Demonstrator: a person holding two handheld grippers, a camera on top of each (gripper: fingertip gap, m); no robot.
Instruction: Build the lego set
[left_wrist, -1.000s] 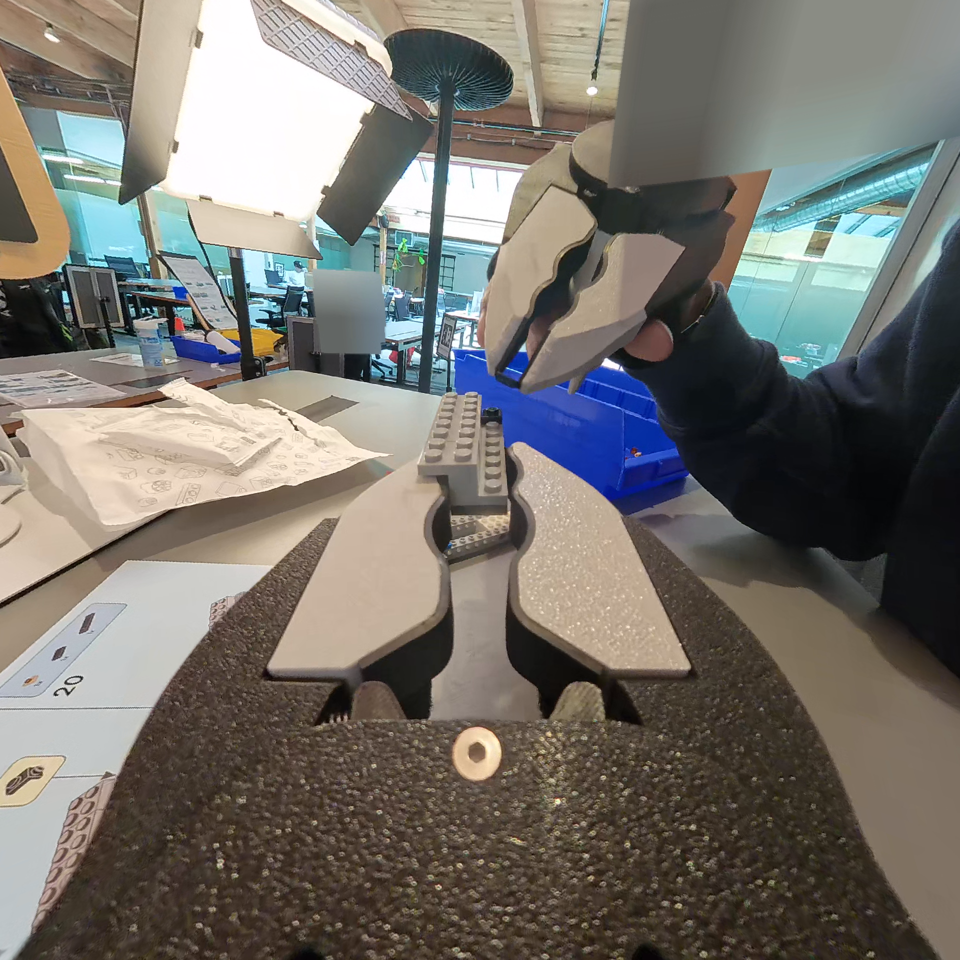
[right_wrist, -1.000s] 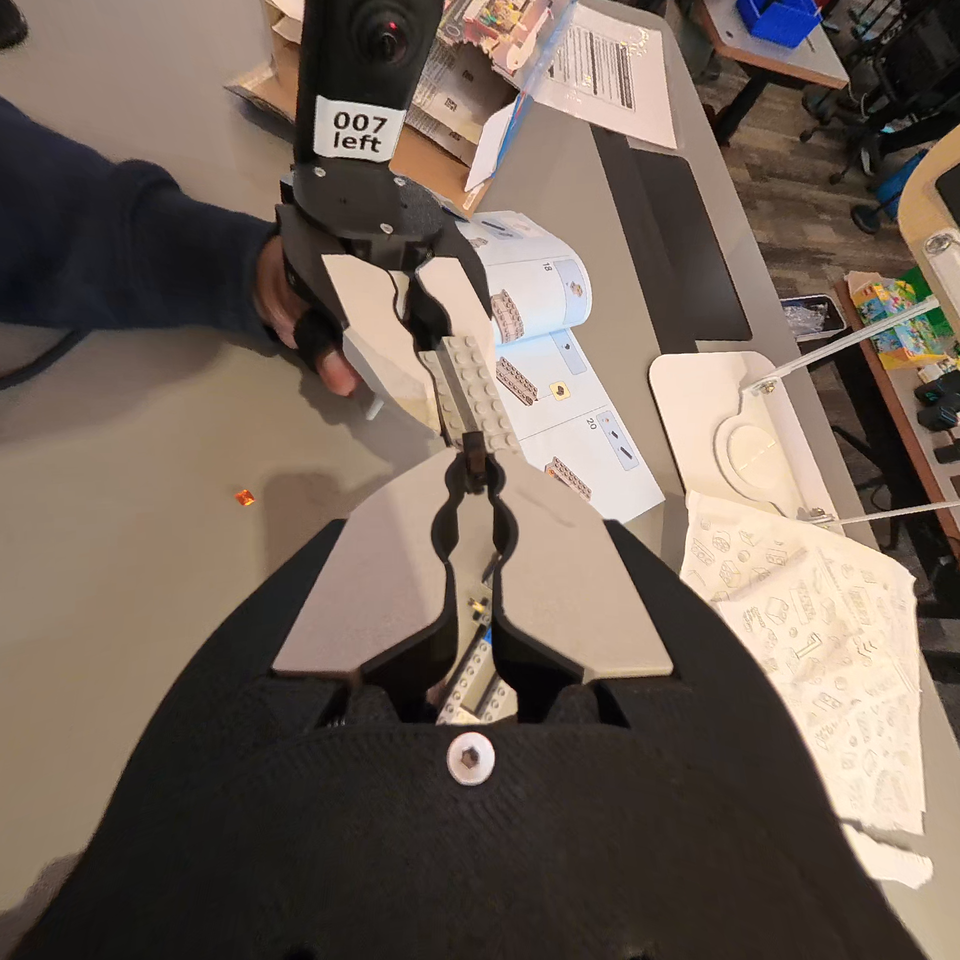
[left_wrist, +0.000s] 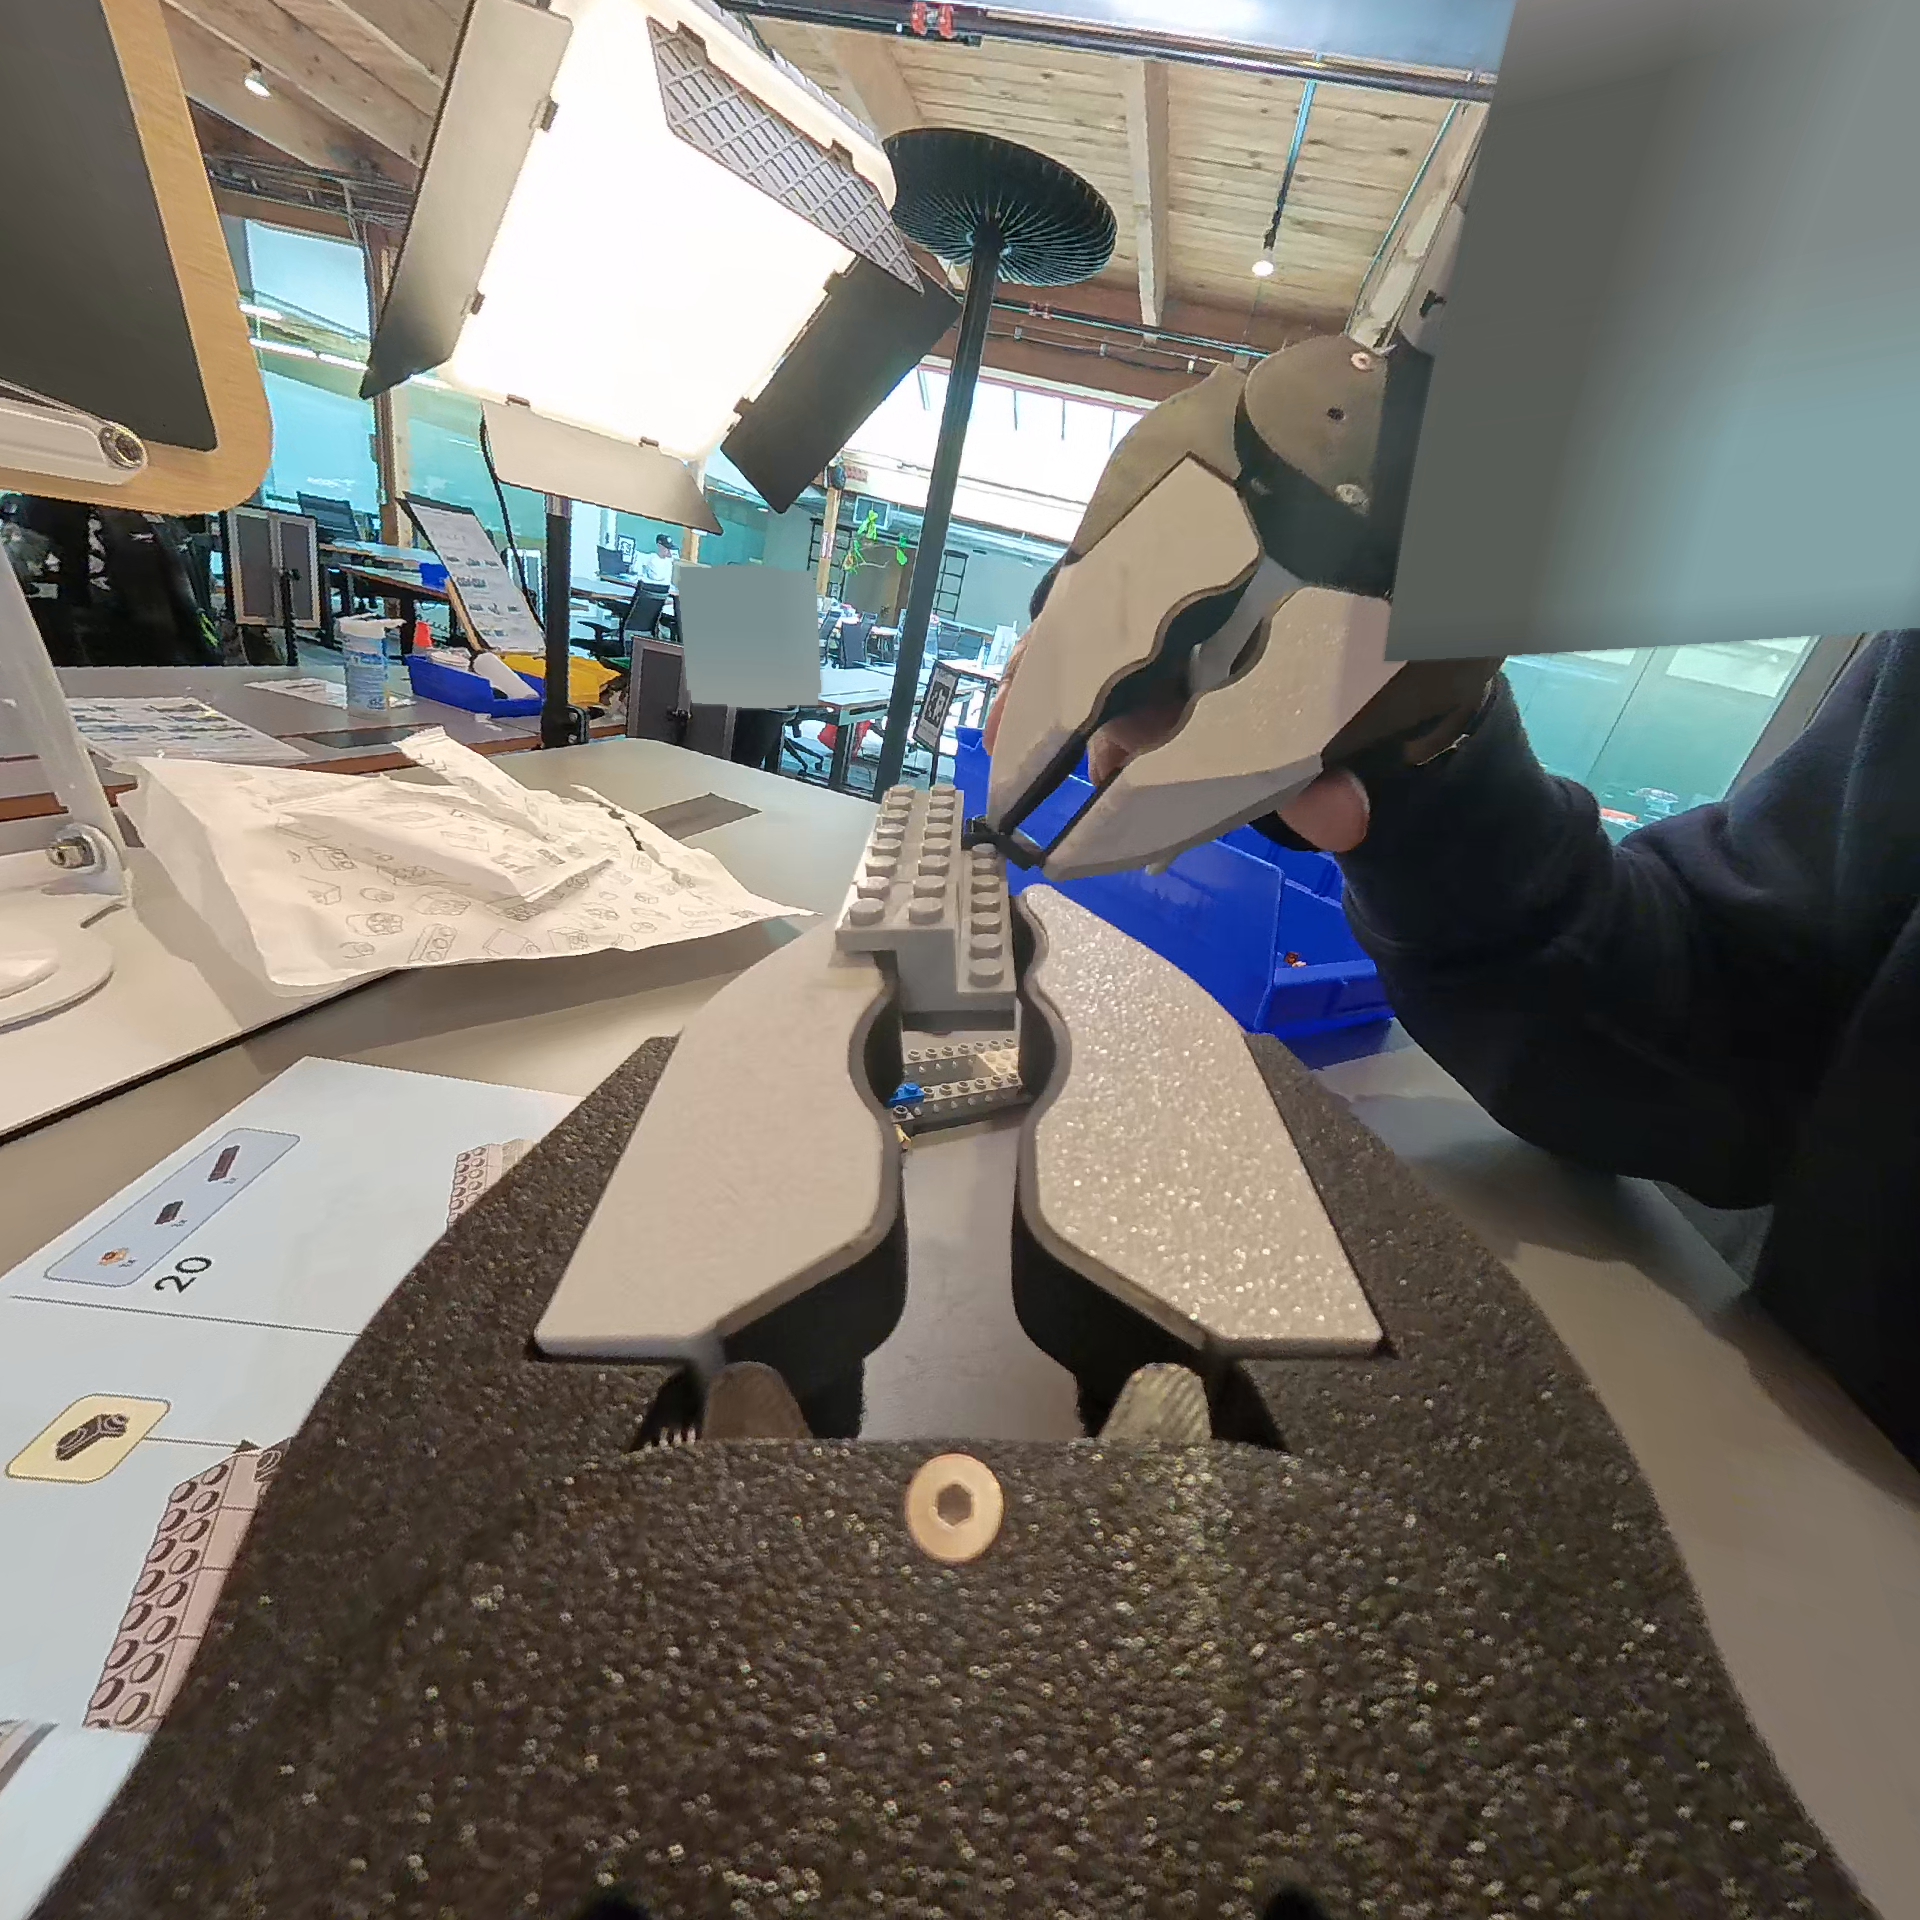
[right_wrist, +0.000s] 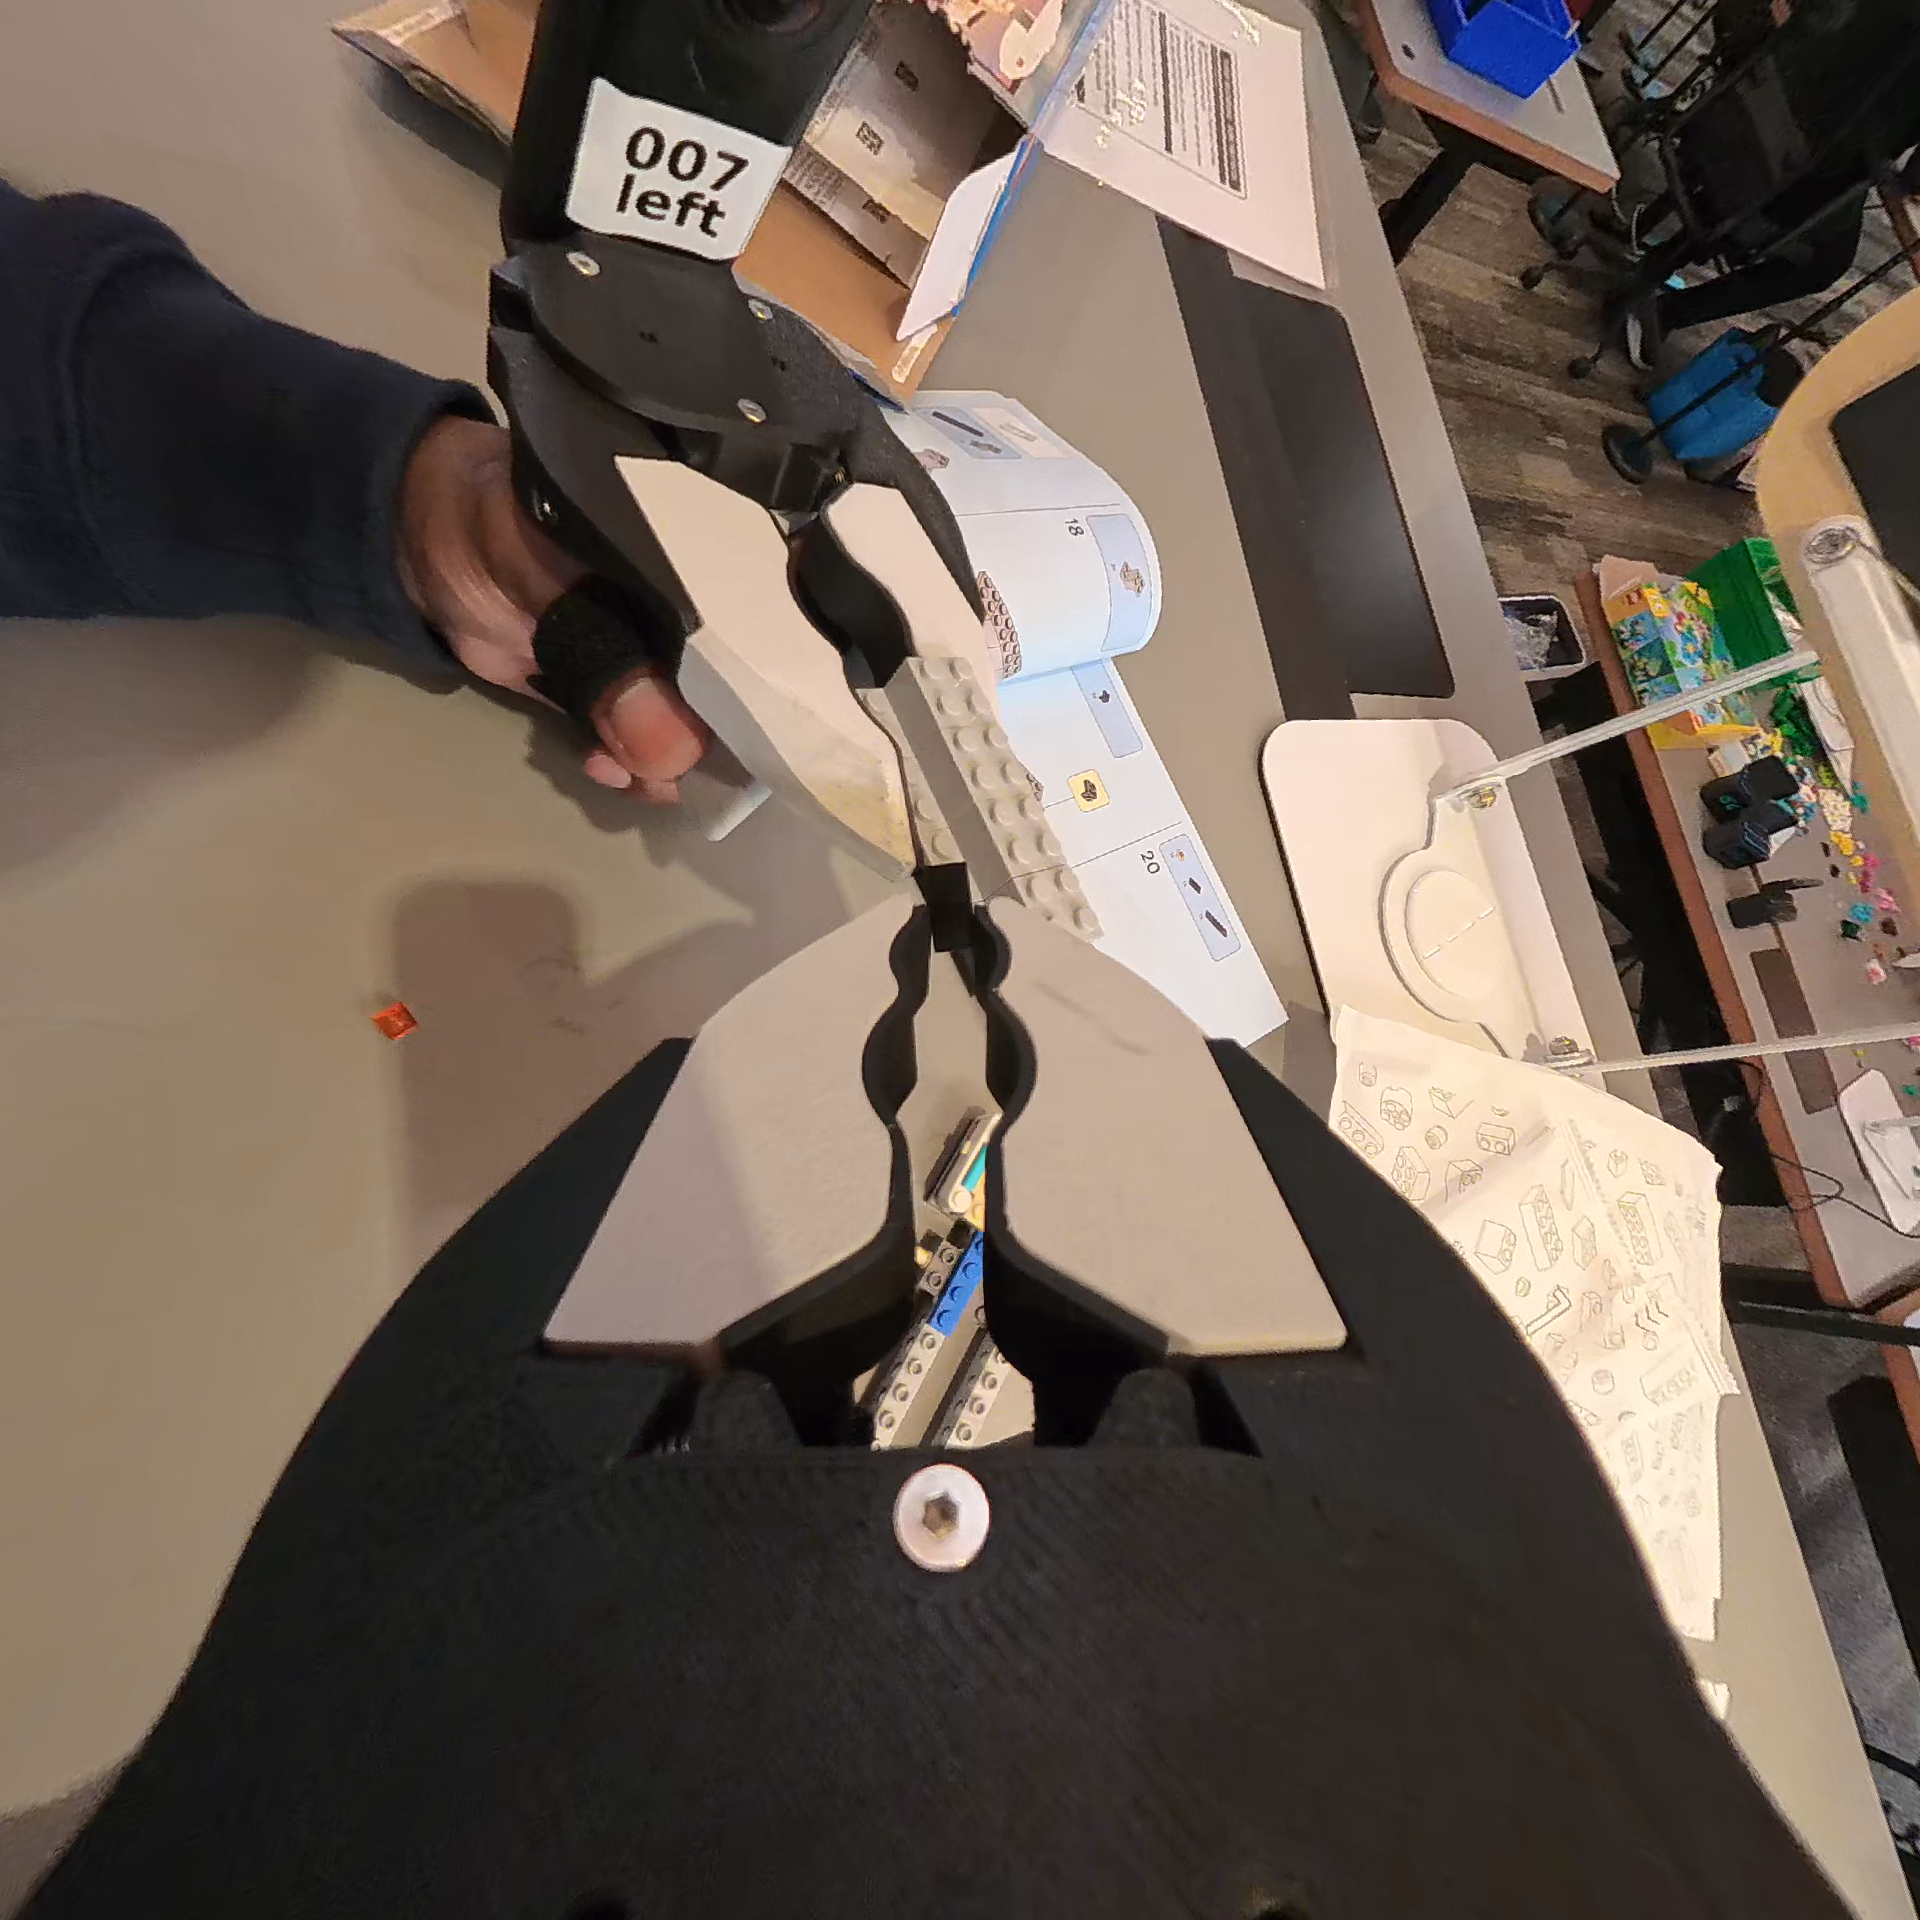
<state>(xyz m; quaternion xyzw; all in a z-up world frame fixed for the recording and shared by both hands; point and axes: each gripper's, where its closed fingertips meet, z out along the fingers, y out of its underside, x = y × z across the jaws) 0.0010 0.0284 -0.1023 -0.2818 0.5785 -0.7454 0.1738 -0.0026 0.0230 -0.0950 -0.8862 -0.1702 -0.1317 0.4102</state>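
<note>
My left gripper (left_wrist: 956, 966) is shut on a grey studded brick assembly (left_wrist: 930, 894) and holds it above the table, studs up. In the right wrist view the same gripper (right_wrist: 935, 821) holds the assembly (right_wrist: 977, 769) from the upper left. My right gripper (right_wrist: 951, 920) is shut on a small black piece (right_wrist: 948, 899). The piece touches the near end of the grey assembly. In the left wrist view the right gripper (left_wrist: 1023, 847) comes down from the upper right, and the black piece (left_wrist: 997, 840) rests at the assembly's far studs.
A grey and blue partly built model (right_wrist: 945, 1299) lies on the table under the grippers. An open instruction booklet (right_wrist: 1101, 727), a torn white paper bag (left_wrist: 416, 873), a blue bin (left_wrist: 1247, 935), a white lamp base (right_wrist: 1351, 831) and a small orange piece (right_wrist: 395, 1020) are around. Less than 4 cm separates the two grippers' tips.
My right gripper has come down closer to the grey assembly, bringing the black piece against its studs. Both grasps are unchanged.
</note>
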